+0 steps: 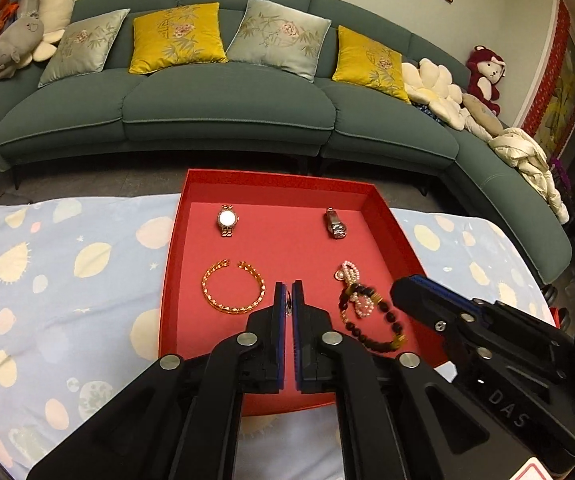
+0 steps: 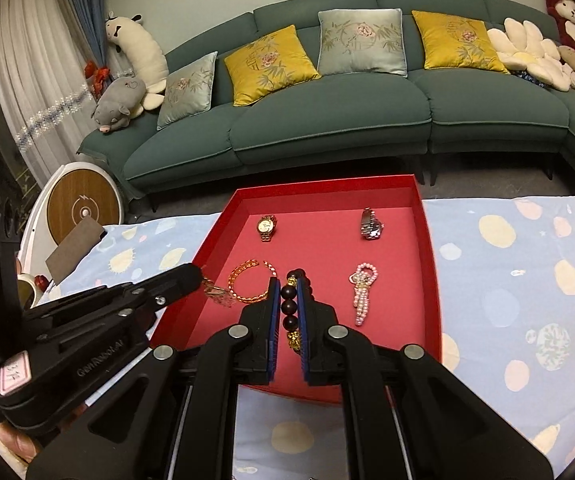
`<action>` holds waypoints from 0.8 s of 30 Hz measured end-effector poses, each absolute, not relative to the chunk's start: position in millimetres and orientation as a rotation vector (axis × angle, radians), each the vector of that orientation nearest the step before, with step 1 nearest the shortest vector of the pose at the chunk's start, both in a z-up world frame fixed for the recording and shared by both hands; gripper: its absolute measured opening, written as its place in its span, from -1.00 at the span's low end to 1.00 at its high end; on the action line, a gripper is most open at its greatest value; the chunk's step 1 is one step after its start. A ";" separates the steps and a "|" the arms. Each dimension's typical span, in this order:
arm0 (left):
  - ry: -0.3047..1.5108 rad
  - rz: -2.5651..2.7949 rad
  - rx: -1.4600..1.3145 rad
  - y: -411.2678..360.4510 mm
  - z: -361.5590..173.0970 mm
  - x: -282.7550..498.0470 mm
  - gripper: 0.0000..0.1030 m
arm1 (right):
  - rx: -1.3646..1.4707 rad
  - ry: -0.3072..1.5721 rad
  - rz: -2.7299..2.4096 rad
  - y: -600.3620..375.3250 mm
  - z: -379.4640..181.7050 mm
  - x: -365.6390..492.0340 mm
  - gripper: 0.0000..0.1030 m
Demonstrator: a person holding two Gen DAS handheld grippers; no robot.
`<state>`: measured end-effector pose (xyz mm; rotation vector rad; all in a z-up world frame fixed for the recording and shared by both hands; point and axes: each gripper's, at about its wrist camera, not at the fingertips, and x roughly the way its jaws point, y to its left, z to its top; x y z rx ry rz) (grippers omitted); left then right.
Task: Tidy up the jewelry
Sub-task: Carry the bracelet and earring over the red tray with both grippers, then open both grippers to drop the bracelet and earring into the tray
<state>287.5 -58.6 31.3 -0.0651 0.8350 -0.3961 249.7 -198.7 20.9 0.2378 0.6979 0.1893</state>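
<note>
A red tray (image 1: pixel 175 240) (image 2: pixel 431 240) lies on the patterned cloth. In it are a gold-faced watch (image 1: pixel 227 220) (image 2: pixel 266 227), a dark steel watch (image 1: pixel 335 224) (image 2: pixel 370 224), a gold bangle (image 1: pixel 233 290) (image 2: pixel 247 280) and a pink pearl piece (image 1: pixel 349 272) (image 2: pixel 363 292). My left gripper (image 1: pixel 288 300) (image 2: pixel 197 276) is shut on a small thin piece (image 1: pixel 288 305), which shows gold in the right wrist view (image 2: pixel 217 294). My right gripper (image 2: pixel 289 304) (image 1: pixel 397 292) is shut on a dark bead bracelet (image 2: pixel 289 306) (image 1: pixel 367 320), held just above the tray floor.
A green sofa (image 1: pixel 227 104) with cushions and plush toys stands behind the table. A round white and wood device (image 2: pixel 79 208) and a brown card (image 2: pixel 75 248) are at the left. The blue cloth (image 1: pixel 67 280) (image 2: pixel 527 280) spreads on both sides of the tray.
</note>
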 end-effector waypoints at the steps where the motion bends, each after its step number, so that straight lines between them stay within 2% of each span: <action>1: 0.856 -0.380 -0.075 -57.7 27.9 291.7 -0.34 | 0.240 0.691 0.184 -198.4 20.3 250.6 -0.78; 2: 0.859 -0.362 -0.090 -55.2 26.9 293.2 -0.20 | 0.238 0.680 0.176 -198.2 20.9 250.3 -0.56; 3: 0.843 -0.347 -0.104 -51.1 28.1 292.6 -0.07 | 0.237 0.666 0.166 -199.0 23.4 248.6 -0.25; 5: 0.800 -0.330 -0.109 -43.9 36.5 287.8 -0.07 | 0.250 0.618 0.139 -204.2 31.8 241.1 -0.12; 8: 0.772 -0.324 -0.098 -32.2 53.2 276.3 -0.03 | 0.262 0.564 0.124 -210.5 51.6 228.7 -0.12; 11: 0.743 -0.312 -0.062 -18.9 71.5 255.4 0.09 | 0.287 0.518 0.127 -213.6 68.4 210.2 -0.12; 15: 0.725 -0.297 -0.044 -1.4 86.1 224.8 0.18 | 0.269 0.527 0.138 -208.7 75.5 180.5 -0.12; 24: 0.782 -0.224 -0.022 23.3 60.8 158.5 0.20 | 0.170 0.599 0.107 -207.0 62.4 120.5 -0.12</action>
